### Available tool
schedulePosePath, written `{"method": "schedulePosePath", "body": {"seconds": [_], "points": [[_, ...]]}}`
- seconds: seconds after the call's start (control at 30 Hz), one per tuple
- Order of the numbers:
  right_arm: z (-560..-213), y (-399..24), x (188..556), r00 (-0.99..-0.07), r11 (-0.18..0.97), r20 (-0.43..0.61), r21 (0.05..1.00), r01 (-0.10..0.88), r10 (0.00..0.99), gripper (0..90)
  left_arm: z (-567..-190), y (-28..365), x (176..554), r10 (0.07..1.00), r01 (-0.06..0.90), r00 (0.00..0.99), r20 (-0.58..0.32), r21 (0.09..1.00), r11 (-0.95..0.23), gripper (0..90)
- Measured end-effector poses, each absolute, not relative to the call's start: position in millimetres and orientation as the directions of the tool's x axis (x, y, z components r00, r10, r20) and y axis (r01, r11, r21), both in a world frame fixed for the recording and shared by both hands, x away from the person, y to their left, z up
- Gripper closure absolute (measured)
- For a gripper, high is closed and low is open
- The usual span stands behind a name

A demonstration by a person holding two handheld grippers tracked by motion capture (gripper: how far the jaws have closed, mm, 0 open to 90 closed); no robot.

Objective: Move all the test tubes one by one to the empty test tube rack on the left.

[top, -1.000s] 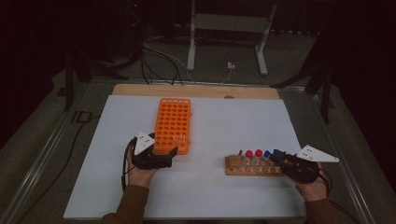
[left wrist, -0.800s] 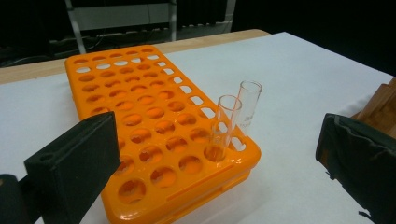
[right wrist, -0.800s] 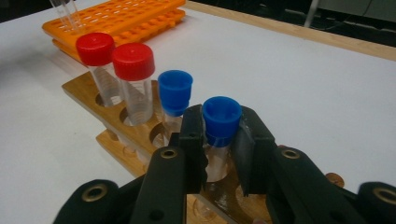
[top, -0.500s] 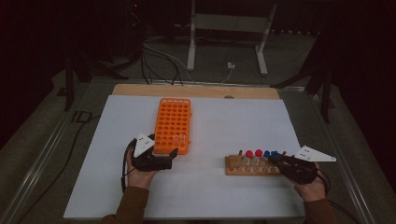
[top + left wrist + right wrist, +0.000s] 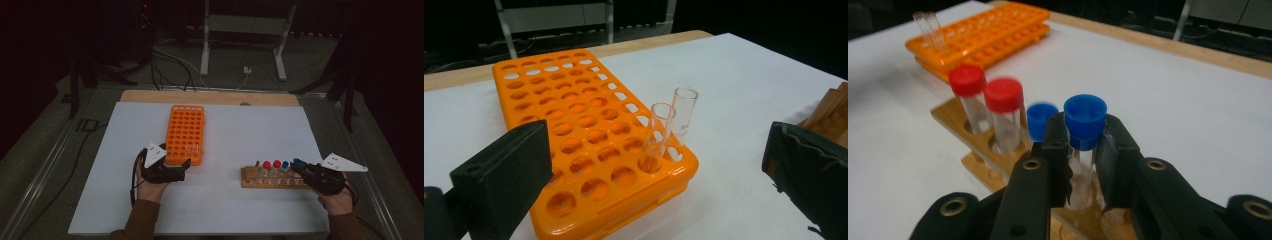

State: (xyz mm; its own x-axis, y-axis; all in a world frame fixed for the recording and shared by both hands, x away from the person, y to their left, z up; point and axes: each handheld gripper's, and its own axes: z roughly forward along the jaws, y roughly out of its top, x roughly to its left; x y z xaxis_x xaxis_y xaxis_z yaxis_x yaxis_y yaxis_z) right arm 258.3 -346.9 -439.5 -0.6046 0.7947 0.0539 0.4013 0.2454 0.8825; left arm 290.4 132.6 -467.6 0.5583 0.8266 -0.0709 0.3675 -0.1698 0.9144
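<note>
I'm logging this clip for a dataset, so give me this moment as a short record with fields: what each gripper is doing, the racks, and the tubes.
right gripper: shut on blue-capped tube in wooden rack
left gripper: open, at near end of orange rack, holding nothing
wooden rack tubes: two red-capped, two blue-capped
orange rack tubes: two clear uncapped tubes near one corner
surface: white table

Count check: one orange rack (image 5: 186, 134) sits left of center in the high view, and one wooden rack (image 5: 272, 177) at lower right. Two open glass tubes (image 5: 672, 122) stand at the right in the left gripper view. In the right gripper view, two red-capped tubes (image 5: 985, 107) at center left, two blue-capped tubes (image 5: 1083, 132) at center. Two grippers in play.
</note>
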Motion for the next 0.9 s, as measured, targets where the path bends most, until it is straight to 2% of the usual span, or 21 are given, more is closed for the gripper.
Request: {"method": "schedulePosePath", "body": {"seconds": [0.57, 0.9], "points": [[-390, -346, 262, -0.592, 0.216, 0.028, 0.916, 0.337, 0.805, 76.3, -451, 124, 288, 0.811, 0.34, 0.582, -0.06, 0.924, -0.176, 0.4], [-381, -324, 279, -0.612, 0.197, 0.04, 0.928, 0.315, 0.79, 76.1, -441, 114, 290, 0.797, 0.322, 0.6, -0.061, 0.931, -0.171, 0.8]]}}
